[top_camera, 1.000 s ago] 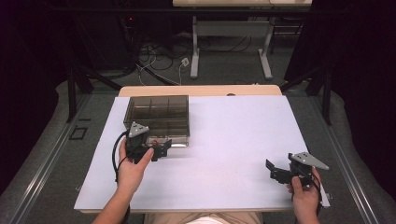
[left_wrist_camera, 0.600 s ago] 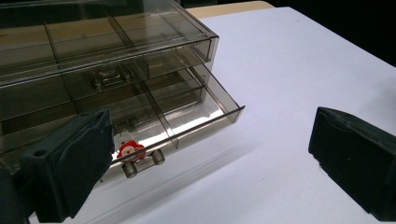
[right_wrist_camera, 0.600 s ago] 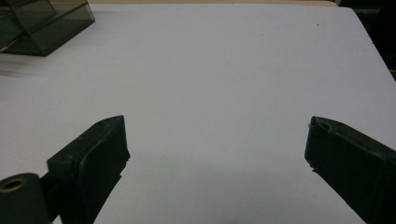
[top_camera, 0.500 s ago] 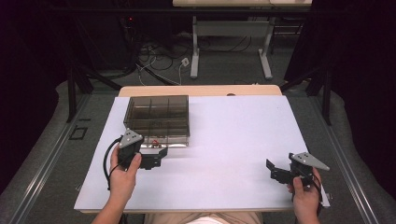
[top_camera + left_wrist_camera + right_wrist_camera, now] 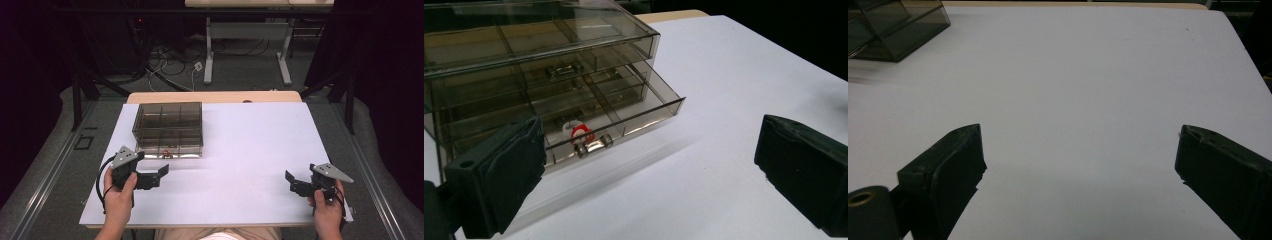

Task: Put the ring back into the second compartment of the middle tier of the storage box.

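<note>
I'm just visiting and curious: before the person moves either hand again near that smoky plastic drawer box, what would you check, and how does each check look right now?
1. Left gripper jaws open: ok, wide apart in the left gripper view.
2. Right gripper jaws open and holding nothing: ok.
3. Bottom drawer of the drawer box pulled out: ok, it juts forward.
4. Small red and white object inside that drawer: ok, just behind the drawer's front wall.
5. What that object is: cannot tell, too small.
6. White table between jaws and box unobstructed: ok.
</note>
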